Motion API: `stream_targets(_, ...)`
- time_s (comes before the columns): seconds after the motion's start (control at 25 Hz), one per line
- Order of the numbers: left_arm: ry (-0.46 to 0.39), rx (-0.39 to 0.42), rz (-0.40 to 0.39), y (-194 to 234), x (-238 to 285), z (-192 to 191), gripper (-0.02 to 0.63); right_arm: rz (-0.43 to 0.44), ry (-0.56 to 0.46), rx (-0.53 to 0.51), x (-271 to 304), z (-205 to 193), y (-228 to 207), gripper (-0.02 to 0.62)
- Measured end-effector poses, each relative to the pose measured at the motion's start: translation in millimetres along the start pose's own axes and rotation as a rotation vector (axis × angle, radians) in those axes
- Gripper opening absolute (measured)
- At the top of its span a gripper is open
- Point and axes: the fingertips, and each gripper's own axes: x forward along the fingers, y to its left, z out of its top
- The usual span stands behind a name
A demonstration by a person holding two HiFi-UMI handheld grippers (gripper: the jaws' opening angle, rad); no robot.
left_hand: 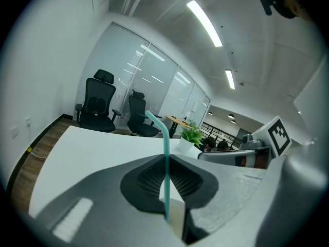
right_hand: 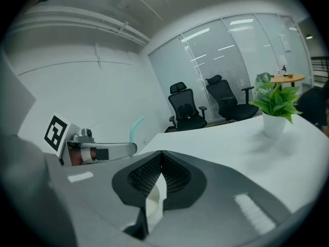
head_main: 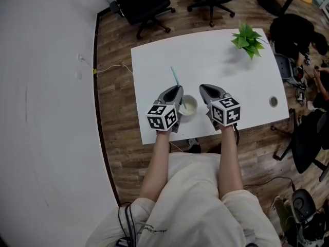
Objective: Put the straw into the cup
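My left gripper (head_main: 177, 89) is shut on a teal bendy straw (head_main: 174, 76), which sticks up and away from me over the white table (head_main: 216, 60). In the left gripper view the straw (left_hand: 166, 148) stands upright, pinched between the ribbed pads, its bent tip leaning left. A small white cup (head_main: 188, 106) stands open on the table between the two grippers, just right of the left one. My right gripper (head_main: 203, 88) has its jaws together at the tips (right_hand: 162, 156). I cannot tell what the white patch in the gap below them is.
A potted green plant (head_main: 248, 39) stands at the table's far right. A round cable hole (head_main: 273, 101) is near the right edge. Black office chairs (head_main: 144, 4) stand beyond the table, with more chairs and gear on the floor at right.
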Motion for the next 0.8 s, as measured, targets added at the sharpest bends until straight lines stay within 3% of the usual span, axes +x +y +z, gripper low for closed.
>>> stream_targets(0.48, 0.015, -0.023, -0.008, 2, -2, -18, 0.023, 0.024, 0.034, -0.057, 11, -1, 22, 0.026)
stream_targets(0.8, 0.046, -0.051, 0.023, 5, 0, -33, 0.023, 0.012, 0.058, -0.025, 6, -20, 18, 0.026)
